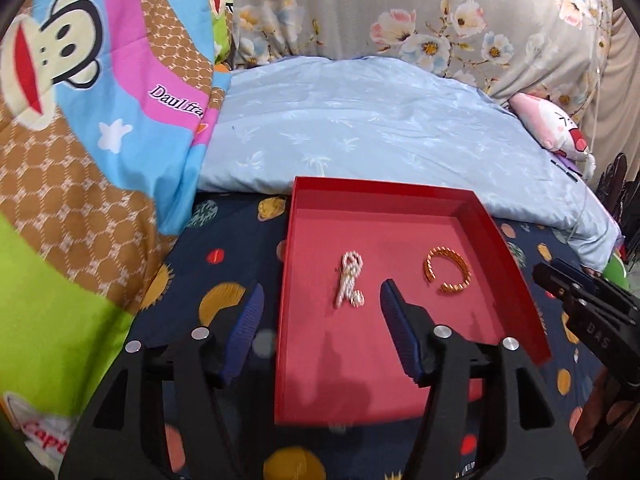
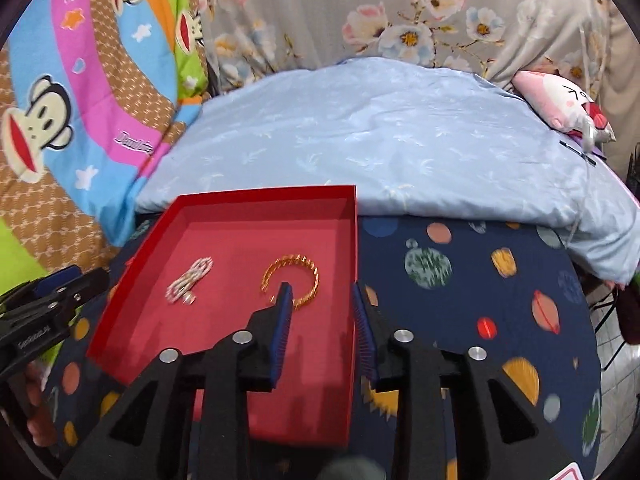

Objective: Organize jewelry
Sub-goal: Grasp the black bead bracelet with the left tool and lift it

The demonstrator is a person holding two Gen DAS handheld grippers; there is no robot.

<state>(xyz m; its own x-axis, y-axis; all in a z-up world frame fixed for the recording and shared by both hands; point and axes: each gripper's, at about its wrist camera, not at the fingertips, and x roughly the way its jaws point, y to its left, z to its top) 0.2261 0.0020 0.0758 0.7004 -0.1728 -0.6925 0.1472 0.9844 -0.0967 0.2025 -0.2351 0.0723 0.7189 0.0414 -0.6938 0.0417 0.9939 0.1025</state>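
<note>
Left gripper (image 1: pixel 320 312) gapes wide, empty, pearl piece (image 1: pixel 349 279) seemingly just beyond its 2 fingers; right gripper (image 2: pixel 322 304) part-open, empty, straddling the red tray (image 2: pixel 224 196) wall beside the gold bangle (image 2: pixel 292 280).

Red tray (image 1: pixel 500 236) lies open-topped on the planet-print sheet (image 2: pixel 460 300); access from above unobstructed. Low walls on all four sides block a level approach. Inside, the pearl piece (image 1: pixel 349 278) and gold bangle (image 1: pixel 447 270) lie apart, bare floor between them and toward the near wall. Left gripper (image 1: pixel 320 308) straddles the tray's left wall, jaws apart; right gripper (image 2: pixel 322 304) straddles the right wall. Blue quilt (image 2: pixel 380 140) bulks just behind the far wall. Cartoon blanket (image 1: pixel 80 160) crowds the left. Sheet right of tray is free.
</note>
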